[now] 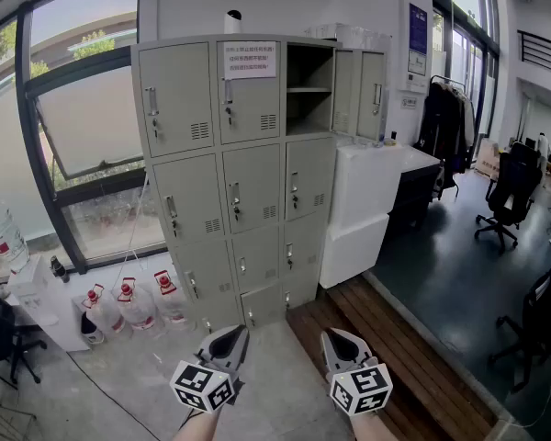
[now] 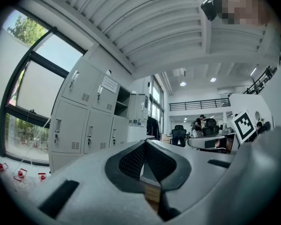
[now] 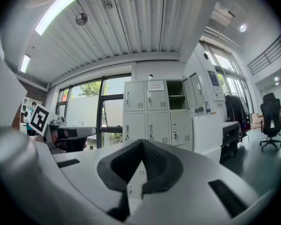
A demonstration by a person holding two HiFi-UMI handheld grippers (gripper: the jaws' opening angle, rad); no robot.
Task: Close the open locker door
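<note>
Against the tall window stood a grey locker cabinet, three columns wide and four rows high, on a pale grey floor. A strip of wooden planking ran beside that floor, and beyond it lay darker flooring with an office chair and a rack of dark clothes. Water jugs with red caps sat on the floor left of the cabinet, and a white box-like unit stood against its right side. A paper notice was stuck on the top middle door.

Low in the head view, the left gripper and the right gripper were held side by side, well short of the cabinet and pointing level toward it. Each had its jaws clenched together at the tips, grasping nothing and touching nothing.

The open locker door belonged to the top right compartment, whose inner shelf was exposed. The door hung at the compartment's right edge, swung out to the right, with its long axis upright and a handle near its far edge.
</note>
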